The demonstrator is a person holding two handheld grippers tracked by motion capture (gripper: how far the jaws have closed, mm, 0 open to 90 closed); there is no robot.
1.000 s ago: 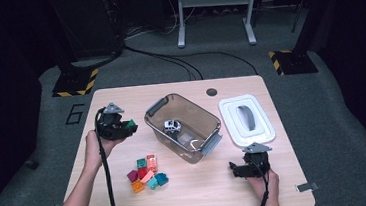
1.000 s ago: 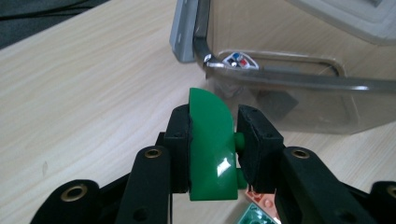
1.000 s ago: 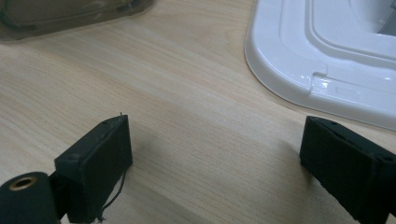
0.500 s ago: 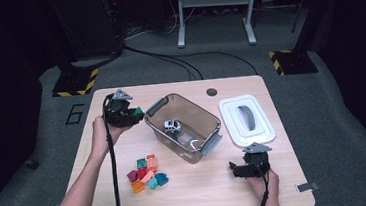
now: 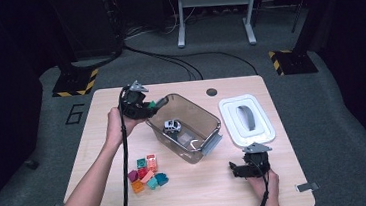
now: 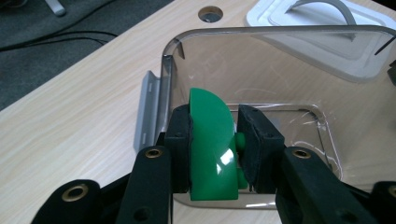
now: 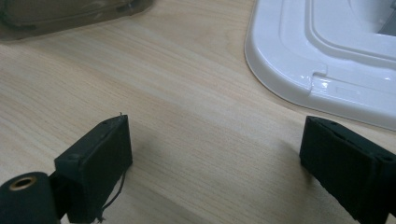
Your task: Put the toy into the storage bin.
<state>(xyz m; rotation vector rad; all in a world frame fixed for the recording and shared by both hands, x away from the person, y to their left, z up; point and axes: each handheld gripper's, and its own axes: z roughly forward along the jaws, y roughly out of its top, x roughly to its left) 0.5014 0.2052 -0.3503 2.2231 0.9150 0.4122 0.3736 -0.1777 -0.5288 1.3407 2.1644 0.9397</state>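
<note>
My left gripper point(image 5: 156, 105) is shut on a green rounded block point(image 6: 212, 140), gripped between both pads just over the near left rim of the clear plastic bin point(image 6: 280, 32). In the high view the green block point(image 5: 161, 103) hangs at the bin's point(image 5: 208, 126) upper left corner. A small white toy car point(image 5: 172, 126) lies inside the bin. My right gripper point(image 5: 237, 169) rests on the table at the front right, jaws wide open with bare wood between them point(image 7: 215, 154).
A cluster of several coloured blocks point(image 5: 147, 172) lies on the table in front of the bin. The white bin lid point(image 5: 247, 120) with a grey handle lies to the right, its edge point(image 7: 327, 46) just beyond my right gripper.
My left hand has carried the green block to the right and slightly up, from the table's left side to the bin's rim. The right gripper has stayed put.
</note>
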